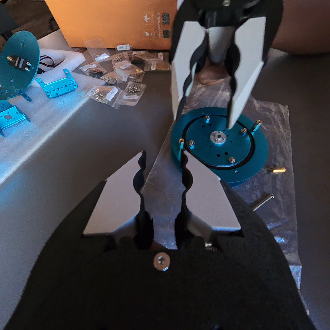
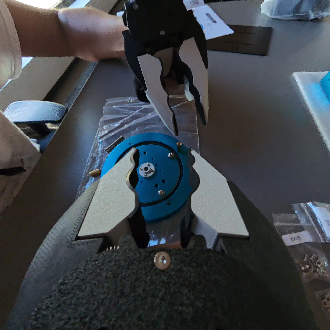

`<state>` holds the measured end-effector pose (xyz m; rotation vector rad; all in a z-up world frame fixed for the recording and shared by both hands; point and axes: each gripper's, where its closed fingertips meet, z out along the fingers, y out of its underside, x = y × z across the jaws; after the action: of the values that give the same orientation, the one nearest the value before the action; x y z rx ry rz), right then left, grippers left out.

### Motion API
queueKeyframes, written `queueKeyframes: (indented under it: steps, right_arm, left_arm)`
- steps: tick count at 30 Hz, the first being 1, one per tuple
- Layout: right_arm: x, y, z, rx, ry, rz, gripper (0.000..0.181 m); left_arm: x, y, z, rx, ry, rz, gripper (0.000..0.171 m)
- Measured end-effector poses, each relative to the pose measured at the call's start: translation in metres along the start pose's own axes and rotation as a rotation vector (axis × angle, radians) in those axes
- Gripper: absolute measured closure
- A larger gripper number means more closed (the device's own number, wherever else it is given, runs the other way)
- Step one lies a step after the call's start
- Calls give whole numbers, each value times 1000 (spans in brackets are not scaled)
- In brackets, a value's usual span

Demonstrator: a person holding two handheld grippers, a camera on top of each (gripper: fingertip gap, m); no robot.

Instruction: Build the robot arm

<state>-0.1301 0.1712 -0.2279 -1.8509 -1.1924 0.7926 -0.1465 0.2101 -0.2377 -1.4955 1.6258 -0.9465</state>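
Both tools apart, nothing held. Left tool at the blue disc assembly edge, right tool straddling it. Disc sits on plastic bag, on tabletop.

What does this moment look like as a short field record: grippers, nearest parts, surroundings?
left gripper: open, empty, tips at the near edge of the blue round base
right gripper: open, empty, fingers either side of the base's silver hub
base: lies on a clear plastic bag, brass standoffs upright on it
loose parts: brass standoff and screw on the bag
surroundings: small hardware bags, cardboard box, blue brackets on white foam
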Motion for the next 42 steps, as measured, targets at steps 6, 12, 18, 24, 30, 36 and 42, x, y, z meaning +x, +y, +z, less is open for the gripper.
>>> queueKeyframes:
  steps: [6, 12, 18, 24, 30, 36, 42]
  right_arm:
    - [2, -4, 14, -17, -118, 38, 132]
    - [1, 3, 24, -77, -134, 11, 133]
    - [0, 11, 14, -90, -152, 47, 140]
    - [0, 6, 23, -83, -157, 40, 134]
    - [-2, 12, 10, -113, -147, 49, 135]
    - [4, 2, 17, -84, -148, 58, 131]
    - [-2, 9, 8, -104, -159, 73, 131]
  left_arm:
    - [3, -10, 7, -33, 19, 103, 123]
    - [4, -6, 23, -35, 77, 113, 121]
    - [-3, 0, 16, -51, 55, 145, 119]
    - [-1, -7, 17, -22, 50, 133, 119]
    - [-15, -2, 11, -38, 11, 135, 117]
    - [-2, -14, 17, 1, 63, 118, 117]
    - [-15, -5, 14, -25, 24, 118, 117]
